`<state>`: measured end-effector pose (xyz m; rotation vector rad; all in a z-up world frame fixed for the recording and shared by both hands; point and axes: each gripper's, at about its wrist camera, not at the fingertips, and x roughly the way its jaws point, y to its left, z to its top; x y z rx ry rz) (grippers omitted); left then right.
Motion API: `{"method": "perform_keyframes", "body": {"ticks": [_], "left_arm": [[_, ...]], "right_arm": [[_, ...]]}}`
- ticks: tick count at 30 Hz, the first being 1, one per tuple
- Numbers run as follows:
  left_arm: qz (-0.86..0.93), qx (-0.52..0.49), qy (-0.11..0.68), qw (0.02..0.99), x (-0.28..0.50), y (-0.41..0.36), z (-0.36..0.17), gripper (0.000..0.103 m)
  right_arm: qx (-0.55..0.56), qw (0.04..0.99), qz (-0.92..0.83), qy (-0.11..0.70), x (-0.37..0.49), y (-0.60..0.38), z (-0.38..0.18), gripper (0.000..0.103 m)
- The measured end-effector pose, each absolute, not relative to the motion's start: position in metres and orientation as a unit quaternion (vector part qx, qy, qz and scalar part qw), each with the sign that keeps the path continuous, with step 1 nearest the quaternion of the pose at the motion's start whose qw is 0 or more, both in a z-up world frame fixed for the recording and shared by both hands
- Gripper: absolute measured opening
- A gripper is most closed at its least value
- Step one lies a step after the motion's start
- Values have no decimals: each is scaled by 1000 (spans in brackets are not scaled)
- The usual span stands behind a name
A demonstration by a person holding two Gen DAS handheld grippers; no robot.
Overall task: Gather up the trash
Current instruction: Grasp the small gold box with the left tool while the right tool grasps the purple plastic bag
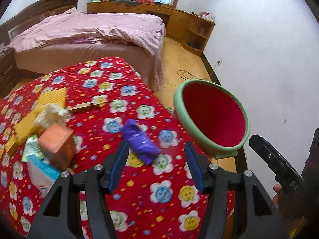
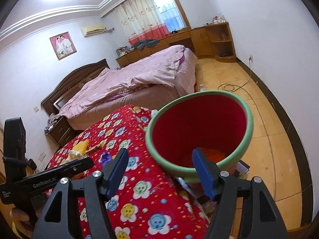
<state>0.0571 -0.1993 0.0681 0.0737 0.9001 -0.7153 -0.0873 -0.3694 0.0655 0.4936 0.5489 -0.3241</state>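
Note:
A crumpled purple wrapper (image 1: 140,143) lies on the red flowered cloth (image 1: 139,199) of a table. My left gripper (image 1: 156,159) stands open just short of it, and its blue pads do not touch it. A red bin with a green rim (image 1: 199,82) stands off the table's right edge. In the right wrist view, my right gripper (image 2: 160,160) is open and empty in front of the bin (image 2: 199,94). Something orange (image 2: 215,155) lies at the bin's bottom. The purple wrapper (image 2: 105,156) shows to the left there.
At the table's left lie an orange box (image 1: 57,145), a white crumpled wad (image 1: 51,113), yellow pads (image 1: 52,97), a wooden piece (image 1: 81,107) and a teal-and-white box (image 1: 41,171). A bed with a pink cover (image 1: 89,31) stands beyond. A cable (image 1: 185,74) lies coiled on the wooden floor.

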Motion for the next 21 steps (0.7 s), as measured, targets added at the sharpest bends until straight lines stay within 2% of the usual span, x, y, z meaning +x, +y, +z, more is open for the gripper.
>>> {"method": "perform_keyframes", "body": {"ticks": [21], "left_arm": [[-203, -12, 438, 876, 91, -73, 41, 58]], "right_arm": [[210, 918, -84, 325, -43, -294, 44, 70]]}}
